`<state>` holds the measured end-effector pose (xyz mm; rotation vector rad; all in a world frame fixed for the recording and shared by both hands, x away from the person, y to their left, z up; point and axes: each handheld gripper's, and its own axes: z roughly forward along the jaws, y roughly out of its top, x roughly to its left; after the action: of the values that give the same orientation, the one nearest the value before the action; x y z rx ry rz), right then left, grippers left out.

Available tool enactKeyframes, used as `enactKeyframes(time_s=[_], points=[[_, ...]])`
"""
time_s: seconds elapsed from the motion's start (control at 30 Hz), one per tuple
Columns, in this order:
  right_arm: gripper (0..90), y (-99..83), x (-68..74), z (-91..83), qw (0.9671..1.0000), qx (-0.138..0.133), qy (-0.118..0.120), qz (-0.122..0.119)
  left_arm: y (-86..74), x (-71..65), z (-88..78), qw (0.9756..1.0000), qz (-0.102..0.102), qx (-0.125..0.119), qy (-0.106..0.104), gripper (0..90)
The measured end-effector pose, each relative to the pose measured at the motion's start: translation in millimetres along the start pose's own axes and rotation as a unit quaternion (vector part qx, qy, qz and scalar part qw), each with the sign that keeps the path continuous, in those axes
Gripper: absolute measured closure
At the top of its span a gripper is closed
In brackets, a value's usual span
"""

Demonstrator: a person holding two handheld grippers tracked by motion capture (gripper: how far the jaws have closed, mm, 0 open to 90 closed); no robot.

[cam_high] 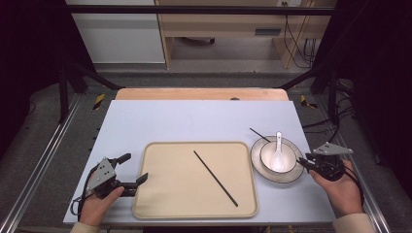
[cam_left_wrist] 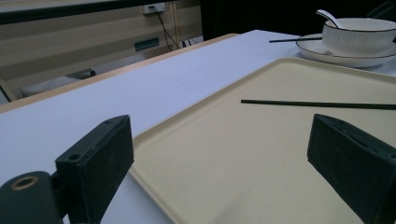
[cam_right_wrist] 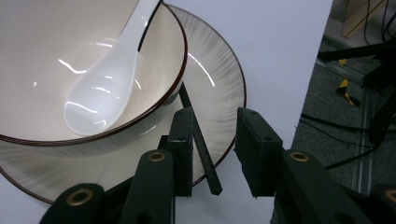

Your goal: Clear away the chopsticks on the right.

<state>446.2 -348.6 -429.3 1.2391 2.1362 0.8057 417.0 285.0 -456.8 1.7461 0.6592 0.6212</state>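
Observation:
A beige tray (cam_high: 170, 189) lies at the table's front with a black chopstick (cam_high: 215, 177) diagonally on it. To its right a white bowl (cam_high: 265, 156) holding a white spoon (cam_high: 278, 153) stands on a striped plate (cam_high: 291, 175). A second chopstick (cam_high: 259, 134) passes under the bowl. Its near end (cam_right_wrist: 200, 142) lies over the plate rim (cam_right_wrist: 219, 79) between the jaws of my right gripper (cam_right_wrist: 215, 119), close beside one jaw with a gap to the other. My left gripper (cam_high: 137, 167) stands open at the tray's left edge (cam_left_wrist: 196, 116), nothing between its jaws.
The table top (cam_high: 194, 121) is pale blue-grey, with a wooden strip along its far edge. Metal frame rails run down both sides, and cables lie on the floor at the right. The plate sits close to the table's right edge.

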Motion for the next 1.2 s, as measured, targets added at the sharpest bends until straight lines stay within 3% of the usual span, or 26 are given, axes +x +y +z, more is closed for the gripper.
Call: enactKeyframes(time_s=[0.37,0.57,0.7,0.8,0.9,0.97,1.0,1.03,1.07,1.13,1.17,1.2], points=[[71.8,-1.2,3.3,23.3,0.9991,0.030,0.026,-0.018,-0.2,-0.9,0.6,1.0000,0.001,0.002,-0.003,6.8],[82.8,-2.7,5.2,25.1,0.9985,0.035,0.037,-0.021,-0.5,-0.6,0.7,1.0000,0.001,0.003,-0.004,6.8],[85.6,-3.3,5.6,22.0,0.9987,0.031,0.036,-0.017,-0.2,-0.9,0.7,1.0000,0.001,0.003,-0.003,6.8],[85.7,1.6,5.8,7.1,0.9999,0.002,0.008,0.007,-0.3,-0.4,0.4,1.0000,0.001,0.003,-0.002,6.8],[85.7,12.7,11.1,-16.4,0.9988,-0.037,-0.019,0.028,-0.3,-0.2,0.1,1.0000,0.001,0.003,-0.001,6.8],[85.7,17.3,14.7,-24.7,0.9981,-0.051,-0.026,0.025,-0.2,-0.3,0.1,1.0000,0.001,0.003,-0.001,6.8],[85.7,22.5,20.6,-33.2,0.9972,-0.064,-0.027,0.027,-0.2,-0.5,0.2,1.0000,0.001,0.003,-0.001,6.8],[85.7,32.5,35.9,-47.4,0.9958,-0.086,-0.023,0.022,-0.1,-0.6,0.3,1.0000,0.001,0.003,-0.001,6.8],[85.7,32.5,35.9,-47.4,0.9958,-0.086,-0.023,0.022,-0.1,-0.7,0.3,1.0000,0.001,0.003,-0.001,6.8],[85.7,41.0,54.5,-57.0,0.9948,-0.101,-0.011,0.015,0.0,-0.7,0.2,1.0000,0.001,0.002,-0.001,6.8],[85.7,47.6,74.2,-61.8,0.9942,-0.107,0.002,0.007,0.0,-0.5,-0.1,1.0000,0.001,0.002,-0.001,6.8],[85.7,47.6,74.2,-61.8,0.9942,-0.107,0.002,0.007,0.0,-0.5,-0.1,1.0000,0.001,0.002,-0.001,6.8]])
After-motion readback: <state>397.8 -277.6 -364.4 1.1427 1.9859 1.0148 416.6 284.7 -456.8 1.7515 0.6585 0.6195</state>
